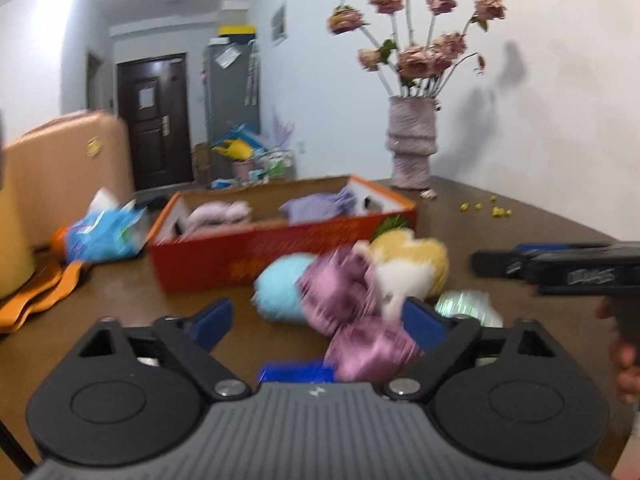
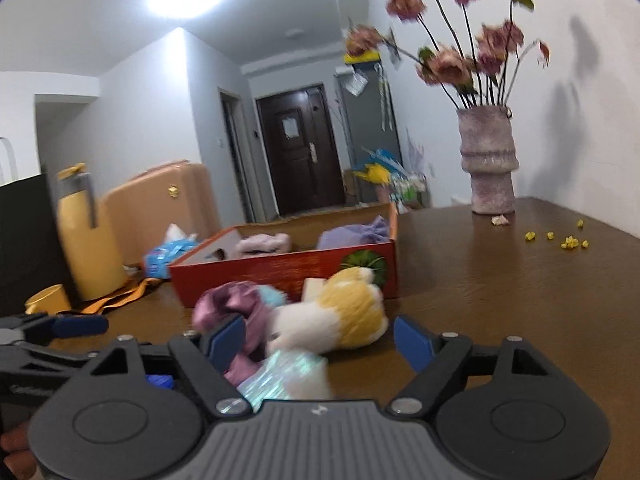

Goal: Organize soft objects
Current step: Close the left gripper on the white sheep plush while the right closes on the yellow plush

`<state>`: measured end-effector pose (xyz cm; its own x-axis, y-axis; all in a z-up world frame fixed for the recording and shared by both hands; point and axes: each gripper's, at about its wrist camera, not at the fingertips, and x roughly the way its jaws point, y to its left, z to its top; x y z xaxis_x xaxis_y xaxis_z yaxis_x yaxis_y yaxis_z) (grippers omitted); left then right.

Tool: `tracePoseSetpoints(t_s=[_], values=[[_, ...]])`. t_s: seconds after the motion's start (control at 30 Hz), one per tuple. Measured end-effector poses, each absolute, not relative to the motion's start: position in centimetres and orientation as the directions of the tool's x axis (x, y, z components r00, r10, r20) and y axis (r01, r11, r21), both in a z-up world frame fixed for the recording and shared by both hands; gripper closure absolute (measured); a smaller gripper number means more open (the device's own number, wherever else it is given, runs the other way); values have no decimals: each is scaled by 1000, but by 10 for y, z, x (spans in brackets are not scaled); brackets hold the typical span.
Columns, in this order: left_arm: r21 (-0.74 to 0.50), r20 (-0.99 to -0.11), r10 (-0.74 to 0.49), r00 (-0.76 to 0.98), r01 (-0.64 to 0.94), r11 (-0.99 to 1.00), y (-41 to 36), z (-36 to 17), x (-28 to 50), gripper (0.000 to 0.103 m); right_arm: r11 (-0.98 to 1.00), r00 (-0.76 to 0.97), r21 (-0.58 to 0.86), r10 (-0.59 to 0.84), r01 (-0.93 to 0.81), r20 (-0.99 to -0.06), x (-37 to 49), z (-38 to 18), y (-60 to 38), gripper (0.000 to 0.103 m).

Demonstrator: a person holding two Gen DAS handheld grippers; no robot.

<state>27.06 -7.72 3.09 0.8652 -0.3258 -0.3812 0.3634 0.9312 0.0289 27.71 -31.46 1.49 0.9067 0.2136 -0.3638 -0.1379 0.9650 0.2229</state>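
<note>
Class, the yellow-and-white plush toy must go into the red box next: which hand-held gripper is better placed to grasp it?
Right hand-held gripper: its open jaws already frame the plush toy. The left hand-held gripper faces the purple satin item instead.

Purple satin bow (image 1: 352, 312), yellow-white plush (image 2: 344, 316), heaped before red box (image 1: 248, 256)

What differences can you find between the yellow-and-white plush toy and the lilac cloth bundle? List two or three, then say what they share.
1. The plush toy lies on the table, outside the red box; the lilac bundle sits inside it.
2. The plush toy is fluffy, yellow and white; the lilac bundle is one colour and looks like gathered cloth.
3. The plush toy lies among other soft things; the lilac bundle sits apart at the box's right end.

Both are soft.
</note>
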Motion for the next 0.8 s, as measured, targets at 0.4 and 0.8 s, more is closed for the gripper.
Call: tracePoseSetpoints(t_s=[0.4,0.8], values=[[-185,-565,-505,653,497,848,-136,23,344,66,924,797,347,330,-163,-505,398,-4,-338,59],[-334,-634,-552,541,453,827,-157,8,369,39,889,818,454,302,-56,-489,346,-11,-376,63]])
